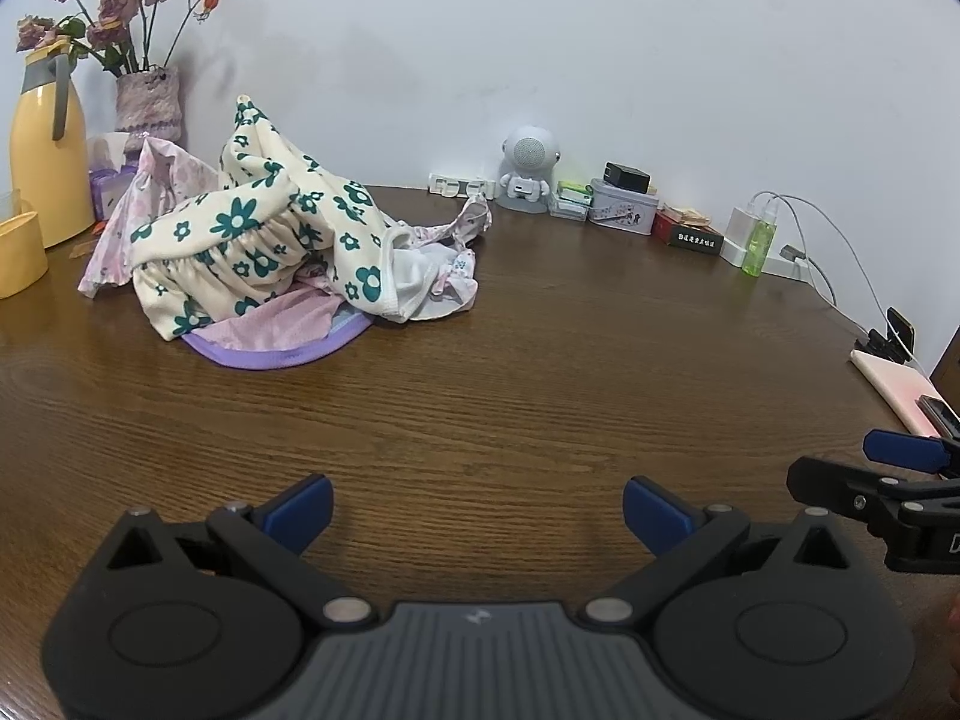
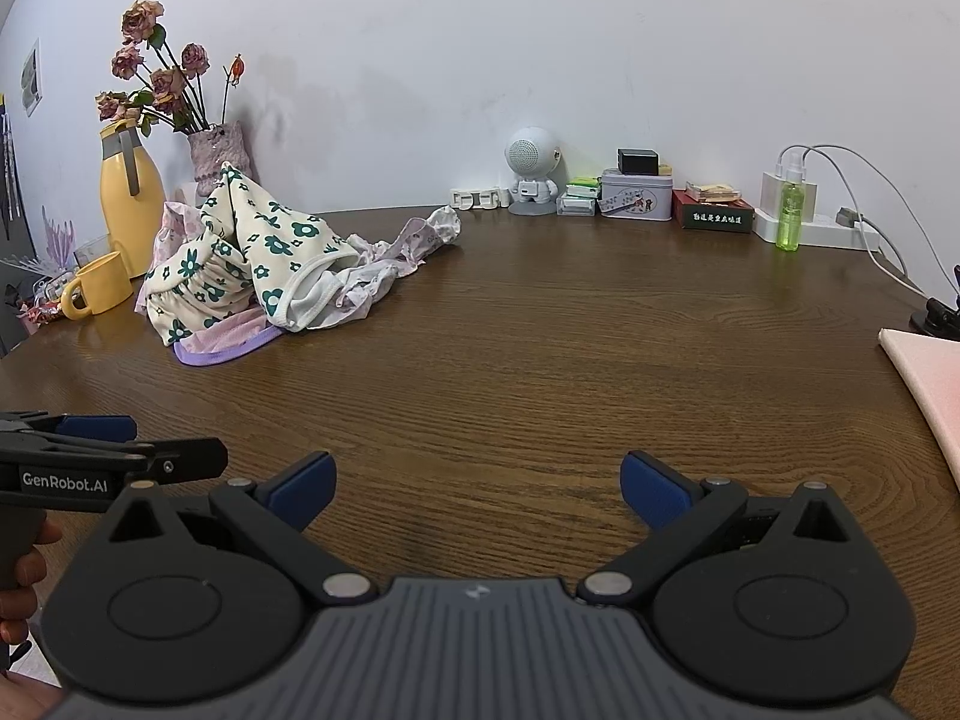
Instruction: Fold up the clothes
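Note:
A crumpled pile of clothes (image 1: pixel 264 240) lies at the far left of the brown wooden table (image 1: pixel 510 396): a cream garment with green flowers on top, pink and purple pieces under it. The pile also shows in the right wrist view (image 2: pixel 258 258). My left gripper (image 1: pixel 477 513) is open and empty, low over the table's near side, well short of the pile. My right gripper (image 2: pixel 477 489) is open and empty too, beside the left one. The right gripper's blue-padded fingers (image 1: pixel 900 450) show at the right edge of the left wrist view.
A yellow jug (image 1: pixel 42 168), a yellow cup (image 2: pixel 99 285) and a vase of dried roses (image 1: pixel 147 99) stand behind the pile. A robot-shaped speaker (image 1: pixel 528 171), tins, boxes, a green spray bottle (image 1: pixel 759 246) and a power strip line the back wall. A pink pad (image 2: pixel 930 384) lies at right.

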Demonstrator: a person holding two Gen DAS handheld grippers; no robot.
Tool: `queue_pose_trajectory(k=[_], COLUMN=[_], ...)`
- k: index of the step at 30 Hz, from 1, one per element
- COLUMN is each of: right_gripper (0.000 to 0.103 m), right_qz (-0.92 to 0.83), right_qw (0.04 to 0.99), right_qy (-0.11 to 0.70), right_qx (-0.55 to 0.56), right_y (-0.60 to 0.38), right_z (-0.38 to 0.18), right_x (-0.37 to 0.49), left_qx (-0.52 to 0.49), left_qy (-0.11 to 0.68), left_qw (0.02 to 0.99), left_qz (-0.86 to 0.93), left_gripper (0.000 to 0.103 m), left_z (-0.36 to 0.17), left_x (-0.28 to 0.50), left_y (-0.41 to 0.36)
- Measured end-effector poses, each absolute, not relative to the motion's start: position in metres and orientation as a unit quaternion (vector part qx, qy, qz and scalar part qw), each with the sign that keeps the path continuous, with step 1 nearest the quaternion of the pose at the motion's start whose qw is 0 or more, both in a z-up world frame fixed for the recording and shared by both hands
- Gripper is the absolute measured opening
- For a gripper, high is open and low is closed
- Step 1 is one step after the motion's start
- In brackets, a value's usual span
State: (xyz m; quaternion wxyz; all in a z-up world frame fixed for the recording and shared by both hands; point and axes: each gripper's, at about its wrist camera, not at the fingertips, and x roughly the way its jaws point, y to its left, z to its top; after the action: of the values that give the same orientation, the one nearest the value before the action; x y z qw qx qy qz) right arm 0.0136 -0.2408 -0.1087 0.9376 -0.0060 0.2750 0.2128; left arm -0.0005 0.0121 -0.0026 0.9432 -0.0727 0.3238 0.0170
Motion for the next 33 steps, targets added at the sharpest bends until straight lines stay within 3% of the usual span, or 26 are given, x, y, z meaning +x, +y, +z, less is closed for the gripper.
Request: queue_pose_trajectory(k=[33], right_gripper=[0.103], right_qz=[0.215], right_qw=[0.937], right_qy=[0.277], right_qx=[-0.005], right_y=[-0.237], right_z=[-0.1037], right_x=[0.0158], left_qx=[-0.076], left_qy=[0.323], left_qw=[0.943], left_qz=[0.022], left_gripper=[0.103], left_z=[-0.0021], left_x=[0.0001], left_y=[0.0147])
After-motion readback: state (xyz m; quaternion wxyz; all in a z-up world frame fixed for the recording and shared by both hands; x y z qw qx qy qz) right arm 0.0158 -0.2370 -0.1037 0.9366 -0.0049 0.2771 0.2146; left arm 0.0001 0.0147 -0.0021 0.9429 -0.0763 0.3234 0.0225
